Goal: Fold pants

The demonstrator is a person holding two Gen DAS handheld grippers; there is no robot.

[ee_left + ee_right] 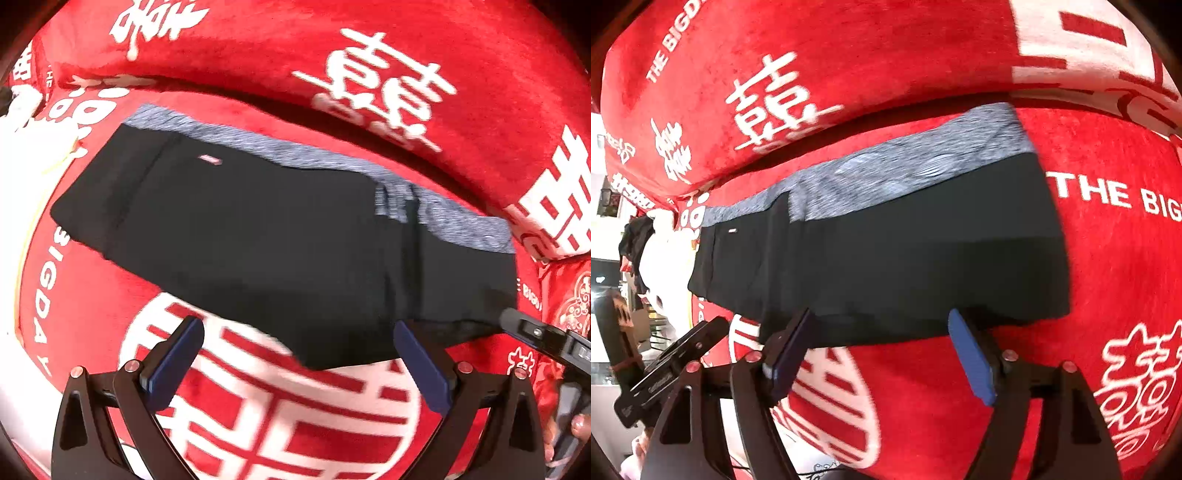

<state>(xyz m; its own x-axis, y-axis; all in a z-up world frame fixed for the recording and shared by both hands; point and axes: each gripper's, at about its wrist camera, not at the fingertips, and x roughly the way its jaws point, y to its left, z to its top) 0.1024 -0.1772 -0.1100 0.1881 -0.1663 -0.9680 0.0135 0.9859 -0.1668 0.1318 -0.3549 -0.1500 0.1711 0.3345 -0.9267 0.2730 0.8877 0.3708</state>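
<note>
While both claws hang just above the near edge of the pants (258,229), nothing is pinched yet. The pants are black with a gray waistband (258,144) along the far side. They lie flat on a red blanket (332,406) with big white signs, close to a red pillow (369,48) behind them.

The left claw (299,350) is spread wide, and its blue pads (177,358) sit over the blanket by the near hem. The right claw (879,350) is spread wide too, with its tips right at the near black edge. I cannot tell if the tips touch the cloth.

The pants look like they are already folded into a short, wide shape, so I think one more fold is coming.

What could go wrong? The pants seem to have more than one layer. If a claw grabs only the top layer, the fold could open up and get messy. The blanket is soft and fuzzy, so a claw that dips too low could pinch the blanket too and drag it along. If one claw lifts faster than the other, the fold could turn out crooked. The pillow is close, so a big swing could bump it.
</note>
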